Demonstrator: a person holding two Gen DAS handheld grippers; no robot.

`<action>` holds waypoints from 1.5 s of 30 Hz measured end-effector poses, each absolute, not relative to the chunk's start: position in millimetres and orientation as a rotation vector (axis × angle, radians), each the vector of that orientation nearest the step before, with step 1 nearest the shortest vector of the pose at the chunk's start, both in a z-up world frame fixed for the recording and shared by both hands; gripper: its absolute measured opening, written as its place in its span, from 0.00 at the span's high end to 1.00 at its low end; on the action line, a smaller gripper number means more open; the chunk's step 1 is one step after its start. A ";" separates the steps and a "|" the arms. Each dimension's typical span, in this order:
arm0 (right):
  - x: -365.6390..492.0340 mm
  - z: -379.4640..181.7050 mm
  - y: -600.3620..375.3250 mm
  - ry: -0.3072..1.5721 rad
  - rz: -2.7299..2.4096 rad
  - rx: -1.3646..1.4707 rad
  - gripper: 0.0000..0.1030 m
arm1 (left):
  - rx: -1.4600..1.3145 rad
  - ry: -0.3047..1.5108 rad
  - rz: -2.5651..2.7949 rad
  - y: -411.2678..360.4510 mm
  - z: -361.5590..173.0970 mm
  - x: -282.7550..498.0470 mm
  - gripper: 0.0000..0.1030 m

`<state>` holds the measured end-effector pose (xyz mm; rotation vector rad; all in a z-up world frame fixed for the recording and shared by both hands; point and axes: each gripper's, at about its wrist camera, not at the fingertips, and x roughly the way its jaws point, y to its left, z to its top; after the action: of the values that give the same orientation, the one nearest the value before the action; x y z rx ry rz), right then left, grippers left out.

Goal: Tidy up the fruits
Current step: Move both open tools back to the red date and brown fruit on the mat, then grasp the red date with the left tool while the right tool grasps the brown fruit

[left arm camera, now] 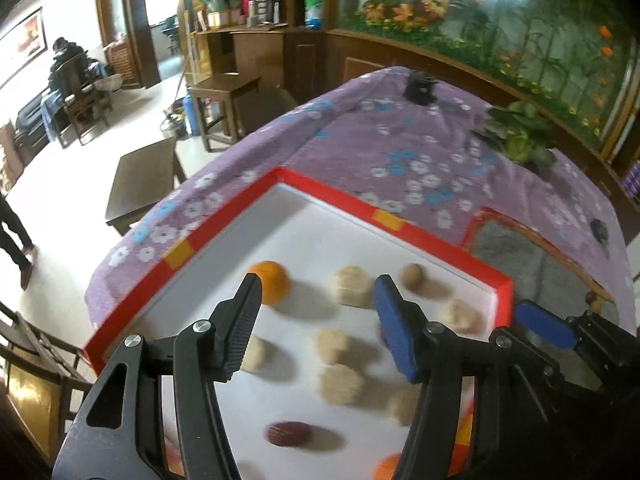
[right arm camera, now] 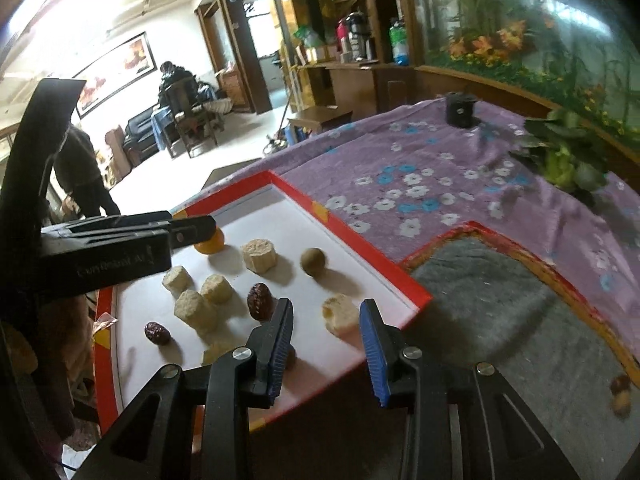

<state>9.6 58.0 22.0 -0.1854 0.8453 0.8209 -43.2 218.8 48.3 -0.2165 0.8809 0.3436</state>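
Right wrist view is showing the red-rimmed tray (right arm camera: 362,236) with a white floor sitting on the table's purple flowered cloth (right arm camera: 420,160). Lying in it are pale, ridged, cake-like pieces (right arm camera: 259,255), wrinkled dark red dates (right arm camera: 260,301), a round brownish fruit (right arm camera: 313,261) and an orange (right arm camera: 210,243) half hidden behind the left gripper (right arm camera: 196,229). The right gripper (right arm camera: 328,344) is hovering over the tray's near corner, its fingers (right arm camera: 374,350) standing apart with nothing between them. In the left wrist view the left gripper's fingers (left arm camera: 248,312) are spreading wide and empty above the blurred fruit.
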 end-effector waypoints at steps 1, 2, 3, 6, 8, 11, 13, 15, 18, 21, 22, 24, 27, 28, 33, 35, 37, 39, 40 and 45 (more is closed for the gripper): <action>7.1 24.6 53.4 0.839 0.814 -0.180 0.68 | -0.212 0.880 0.333 212.8 49.4 -42.8 0.43; 4.0 26.9 47.1 0.832 0.808 -0.172 0.68 | -0.209 0.879 0.322 206.4 50.3 -42.2 0.43; 2.1 29.8 39.4 0.824 0.799 -0.161 0.68 | -0.205 0.878 0.308 199.4 51.2 -41.0 0.43; -1.9 35.9 16.5 0.814 0.768 -0.127 0.68 | -0.193 0.874 0.257 174.7 53.4 -37.9 0.43; -3.9 38.5 -0.2 0.810 0.741 -0.101 0.67 | -0.179 0.875 0.229 158.6 54.7 -34.6 0.43; -5.0 39.8 -20.8 0.807 0.702 -0.084 0.67 | -0.156 0.878 0.186 136.4 54.6 -30.8 0.43; -6.0 39.7 -37.0 0.805 0.668 -0.077 0.67 | -0.144 0.879 0.154 118.3 54.3 -27.2 0.43; -7.5 39.5 -53.0 0.804 0.636 -0.069 0.67 | -0.134 0.888 0.122 100.7 52.8 -22.8 0.43; -6.8 37.6 -75.7 0.810 0.593 -0.057 0.67 | -0.107 0.897 0.080 75.6 50.9 -16.5 0.43; -6.8 35.6 -102.1 0.813 0.546 -0.039 0.67 | -0.085 0.903 0.045 53.6 49.2 -11.0 0.43; -6.2 34.8 -111.1 0.816 0.531 -0.034 0.67 | -0.081 0.910 0.029 45.7 47.9 -8.5 0.43; -5.0 32.2 -128.6 0.818 0.492 -0.033 0.67 | -0.075 0.921 0.007 34.7 46.2 -5.0 0.43; -2.3 26.8 -157.4 0.832 0.438 -0.011 0.66 | -0.047 0.932 -0.022 15.3 42.7 1.7 0.43; -1.3 25.5 -166.8 0.836 0.423 0.001 0.66 | -0.044 0.940 -0.038 8.2 41.1 5.1 0.43; 5.1 20.8 -200.7 0.845 0.360 0.026 0.66 | -0.035 0.979 -0.098 -19.1 33.1 21.8 0.43; 8.2 18.8 -214.1 0.850 0.346 0.041 0.66 | -0.030 0.991 -0.109 -28.6 30.2 29.4 0.43; 13.3 17.8 -218.4 0.851 0.345 0.050 0.66 | -0.036 1.005 -0.117 -35.2 27.8 36.6 0.43; 21.1 16.8 -216.0 0.845 0.366 0.038 0.66 | -0.040 1.005 -0.114 -36.4 27.7 39.2 0.43; 25.0 15.5 -213.9 0.847 0.373 0.032 0.66 | -0.041 1.005 -0.109 -36.8 27.6 40.1 0.43; 55.9 1.9 -194.5 0.873 0.422 -0.033 0.66 | -0.050 1.010 -0.094 -32.6 25.6 45.8 0.43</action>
<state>55.9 -194.5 1.9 -0.0335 0.8727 0.4221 45.8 -32.6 25.6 -0.0503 1.0101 -0.0940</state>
